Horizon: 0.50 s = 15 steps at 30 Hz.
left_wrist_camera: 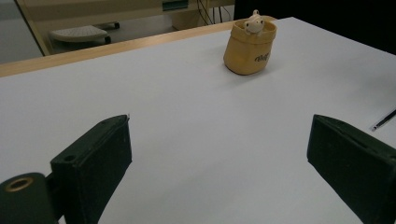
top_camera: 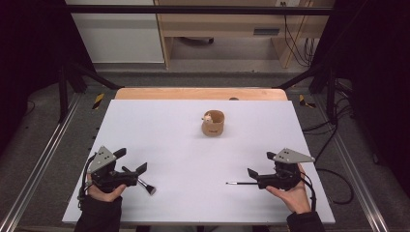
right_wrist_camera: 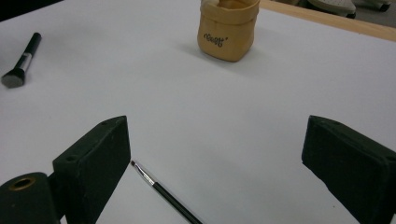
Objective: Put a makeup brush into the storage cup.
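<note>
a: where's the thin brush against your right gripper?

b: in your right gripper view it lies flat on the white table at the bottom of the frame, its tip just beside the inner edge of the left-hand jaw, its handle running down toward the bottom centre. nothing is pinched; your jaws stand spread wide. in the high view the same brush points left from the lower jaw, low and right of centre.

a: and the left gripper?

b: also spread wide, holding nothing. the stubby brush lies just beside its lower jaw in the lower left of the high view; whether they touch, you can't tell from there. in your right gripper view that brush sits at the upper left, well apart from your right jaws.

a: any container?

b: the tan pouch stands upright at the middle of the table, above centre in the high view, well apart from both grippers. in your left gripper view it is at the top right, with a small pale figure poking over its rim.
</note>
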Each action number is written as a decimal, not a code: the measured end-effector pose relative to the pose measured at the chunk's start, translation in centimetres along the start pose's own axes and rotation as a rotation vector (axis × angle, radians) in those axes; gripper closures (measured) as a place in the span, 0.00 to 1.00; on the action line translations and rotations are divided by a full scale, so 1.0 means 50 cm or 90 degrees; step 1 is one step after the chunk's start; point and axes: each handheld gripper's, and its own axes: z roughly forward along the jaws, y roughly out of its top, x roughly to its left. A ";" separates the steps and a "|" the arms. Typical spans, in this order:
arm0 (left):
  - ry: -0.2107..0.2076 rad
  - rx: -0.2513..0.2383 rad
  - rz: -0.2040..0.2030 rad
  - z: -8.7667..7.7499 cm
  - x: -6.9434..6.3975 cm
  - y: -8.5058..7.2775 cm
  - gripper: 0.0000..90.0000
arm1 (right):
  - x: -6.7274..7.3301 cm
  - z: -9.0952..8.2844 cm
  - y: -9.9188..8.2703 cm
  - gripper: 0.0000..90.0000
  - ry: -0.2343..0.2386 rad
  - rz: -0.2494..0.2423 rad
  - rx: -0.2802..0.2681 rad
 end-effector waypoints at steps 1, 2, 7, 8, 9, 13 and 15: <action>-0.001 0.002 0.003 0.000 0.000 0.000 0.06 | 0.002 0.002 -0.002 0.10 0.001 -0.002 0.006; -0.002 0.001 0.003 0.000 -0.001 0.001 0.06 | 0.004 0.004 -0.003 0.10 0.001 -0.004 0.014; -0.002 0.001 0.003 0.001 -0.003 0.000 0.06 | 0.013 0.012 -0.019 0.12 0.000 -0.015 0.048; -0.003 0.001 0.003 0.002 -0.003 0.001 0.06 | 0.013 0.012 -0.019 0.12 0.000 -0.015 0.048; -0.003 0.000 0.003 0.002 -0.004 0.001 0.06 | 0.015 0.013 -0.022 0.12 0.000 -0.014 0.056; -0.003 -0.001 0.004 0.002 -0.005 0.001 0.06 | 0.019 0.021 -0.033 0.13 0.003 -0.020 0.079; -0.003 -0.001 0.005 0.002 -0.006 0.001 0.06 | 0.023 0.027 -0.037 0.13 0.008 -0.021 0.089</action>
